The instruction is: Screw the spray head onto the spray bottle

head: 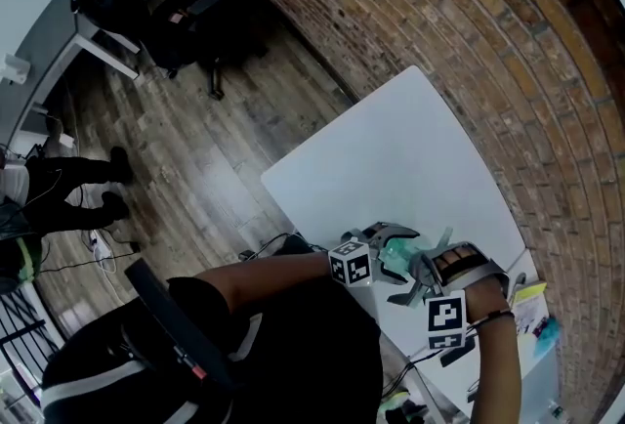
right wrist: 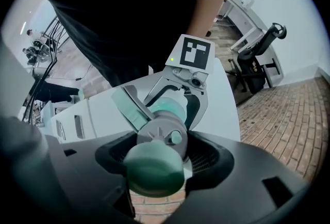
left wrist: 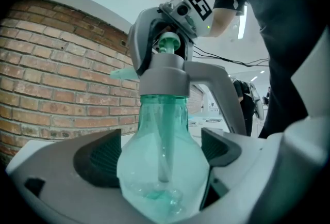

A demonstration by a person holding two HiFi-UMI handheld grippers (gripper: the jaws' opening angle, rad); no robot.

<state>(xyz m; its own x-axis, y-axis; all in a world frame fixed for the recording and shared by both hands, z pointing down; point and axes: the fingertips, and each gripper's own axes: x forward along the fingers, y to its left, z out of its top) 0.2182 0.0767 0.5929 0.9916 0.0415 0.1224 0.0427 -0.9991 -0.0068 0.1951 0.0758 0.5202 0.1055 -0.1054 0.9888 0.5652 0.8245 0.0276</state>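
Brick wall (head: 439,2) backs a white surface (head: 391,158) – over it the spray bottle (left wrist: 165,176) is held upright, its belly clamped from the side in the left tool (left wrist: 161,152); the right tool (right wrist: 165,158) points straight down that long axis, closed on the spray head (right wrist: 157,140) at the neck

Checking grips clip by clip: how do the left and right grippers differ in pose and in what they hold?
The left gripper points roughly level and grips the green bottle by its wide body; the right gripper points down and grips the gray spray head from above. Both are shut on the same item, the head sitting on the bottle's neck.
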